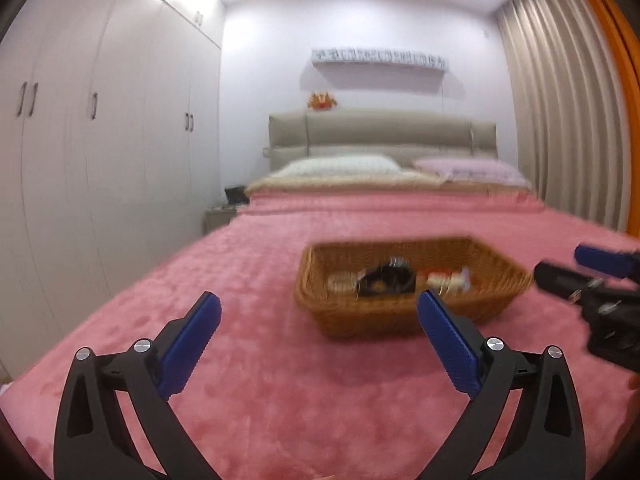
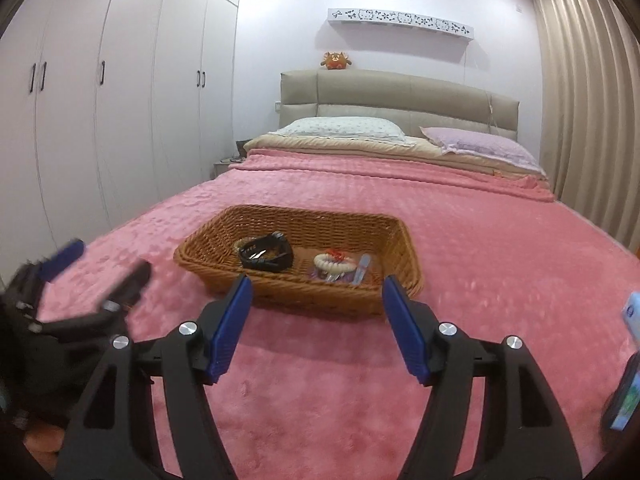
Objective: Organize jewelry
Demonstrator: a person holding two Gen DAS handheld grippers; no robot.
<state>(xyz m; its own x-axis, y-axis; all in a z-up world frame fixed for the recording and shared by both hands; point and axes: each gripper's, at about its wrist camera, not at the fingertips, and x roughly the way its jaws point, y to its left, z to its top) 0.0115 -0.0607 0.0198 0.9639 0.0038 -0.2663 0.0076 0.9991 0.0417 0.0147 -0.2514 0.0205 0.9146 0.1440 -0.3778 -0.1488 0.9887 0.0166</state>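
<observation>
- Bed blanket (image 2: 460,240): pink, plush, with a faint embossed texture.
- Wicker basket (image 2: 320,220): golden-brown weave.
- Band (image 2: 266,256) in the basket: black.
- Bracelet (image 2: 334,263) beside it: cream-white with a red-orange bit.
- Left gripper (image 1: 319,306) and right gripper (image 2: 317,290): black frames, blue ribbed pads.
- Pillows: white speckled (image 2: 344,126), lilac (image 2: 480,146).
- Headboard (image 2: 400,100): beige.
- Plush toy (image 2: 337,60): orange.
- Wardrobe (image 2: 120,80): white with dark handles.
- Curtain (image 2: 588,100): beige.

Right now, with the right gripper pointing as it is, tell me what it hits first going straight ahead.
Likely the basket's near wall; the right gripper is open and empty, though depth is uncertain.
</observation>
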